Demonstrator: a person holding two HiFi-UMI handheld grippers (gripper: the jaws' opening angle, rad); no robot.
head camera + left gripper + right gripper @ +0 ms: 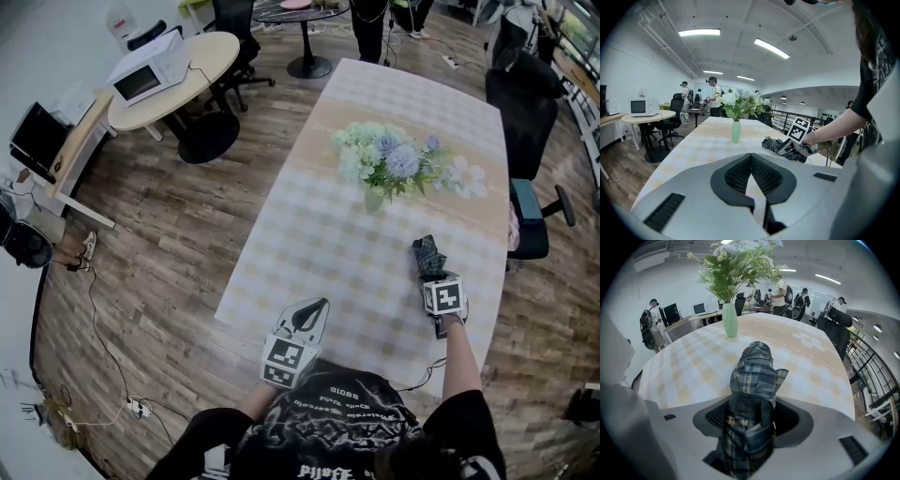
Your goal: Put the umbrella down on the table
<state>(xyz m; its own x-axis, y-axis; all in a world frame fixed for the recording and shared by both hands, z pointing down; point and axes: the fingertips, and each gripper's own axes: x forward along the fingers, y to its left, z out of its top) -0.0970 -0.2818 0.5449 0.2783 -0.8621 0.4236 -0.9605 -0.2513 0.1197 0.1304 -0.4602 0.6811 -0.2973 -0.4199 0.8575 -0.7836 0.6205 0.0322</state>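
A folded dark plaid umbrella (429,255) lies on the checked tablecloth of the long table (309,244), near its right front corner. My right gripper (433,277) points steeply down over its near end. In the right gripper view the umbrella (754,376) runs between the jaws of the right gripper (752,416), with a dark gap beside the right pad, so they stand open around it. The left gripper view shows the umbrella (778,145) resting on the table under the right gripper (794,147). My left gripper (317,307) (751,157) hovers at the table's front edge, shut and empty.
A green vase of flowers (389,164) (735,131) (730,319) stands mid-table beyond the umbrella. Office chairs (525,122) line the table's right side. A round table with a microwave (150,70) is at the far left. Several people stand at the back of the room.
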